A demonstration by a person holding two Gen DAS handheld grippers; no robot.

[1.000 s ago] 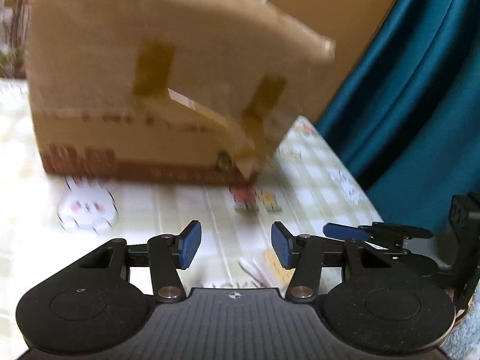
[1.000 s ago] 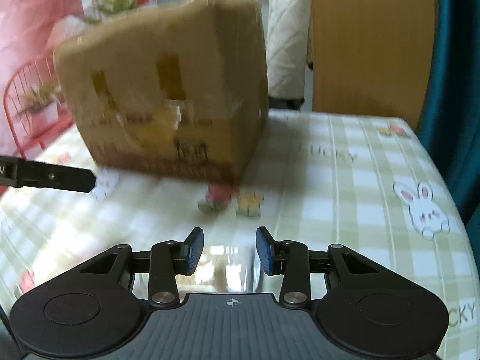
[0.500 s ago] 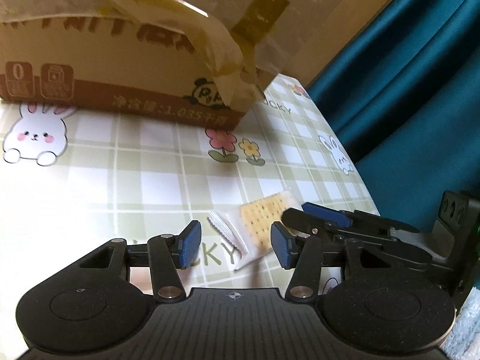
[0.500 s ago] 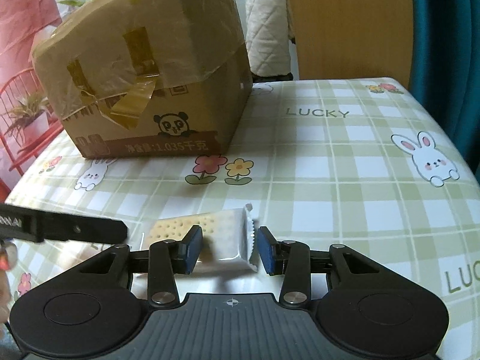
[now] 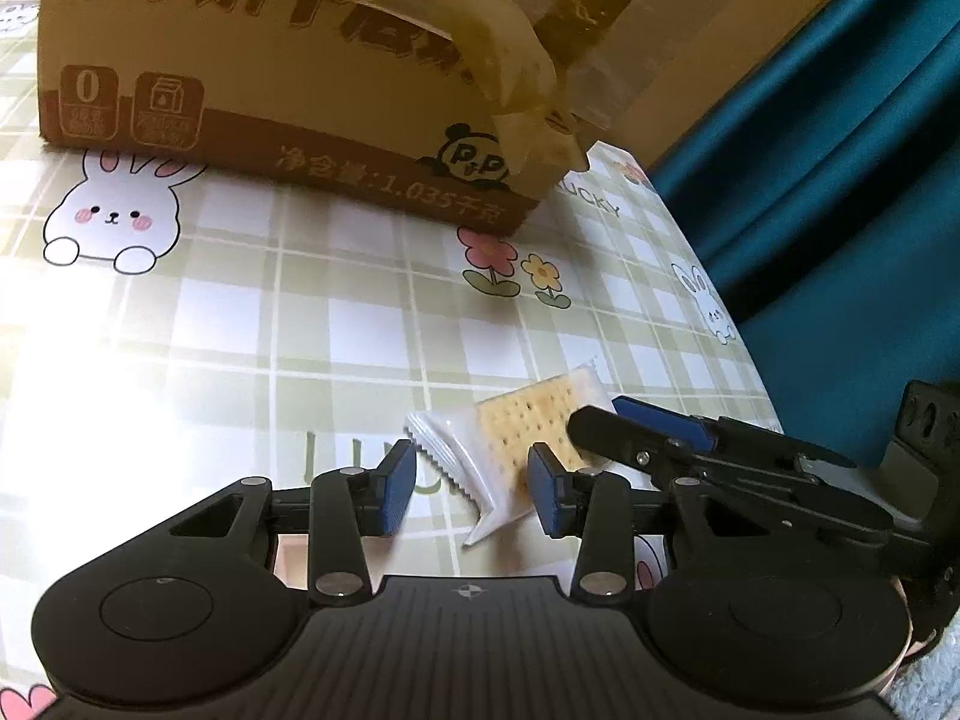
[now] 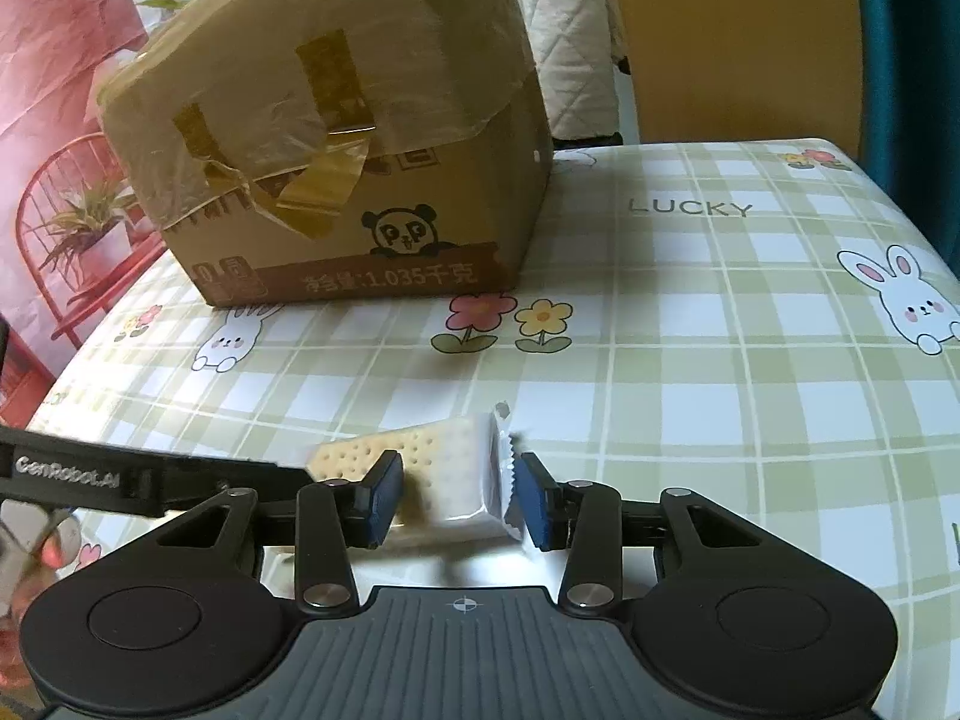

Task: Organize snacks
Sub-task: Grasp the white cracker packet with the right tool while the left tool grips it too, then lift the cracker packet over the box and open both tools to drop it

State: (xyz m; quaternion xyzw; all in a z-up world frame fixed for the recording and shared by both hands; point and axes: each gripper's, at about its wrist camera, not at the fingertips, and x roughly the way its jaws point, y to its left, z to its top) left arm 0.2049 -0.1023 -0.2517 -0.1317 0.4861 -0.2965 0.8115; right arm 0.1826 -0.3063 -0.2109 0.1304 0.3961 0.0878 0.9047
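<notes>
A clear-wrapped cracker packet (image 5: 516,438) (image 6: 444,480) lies low over the checked tablecloth (image 5: 240,312) (image 6: 720,360), in front of a taped cardboard box (image 5: 288,90) (image 6: 360,180). My left gripper (image 5: 468,495) straddles the packet's near crimped end. Its jaws are closing, and a gap still shows at the left pad. My right gripper (image 6: 459,495) (image 5: 594,411) has the packet's other end between its pads, both of which touch the wrapper. One of the left fingers (image 6: 180,477) reaches in at the packet's left end.
A teal curtain (image 5: 840,180) hangs just past the table's right edge. A red wire chair with a potted plant (image 6: 78,228) stands off the left edge. A wooden panel (image 6: 738,42) and a quilted white cover (image 6: 570,42) stand behind the table.
Both views have dropped from the box down to the tablecloth. The packet has come in between both pairs of jaws, and the left jaws have narrowed around its end.
</notes>
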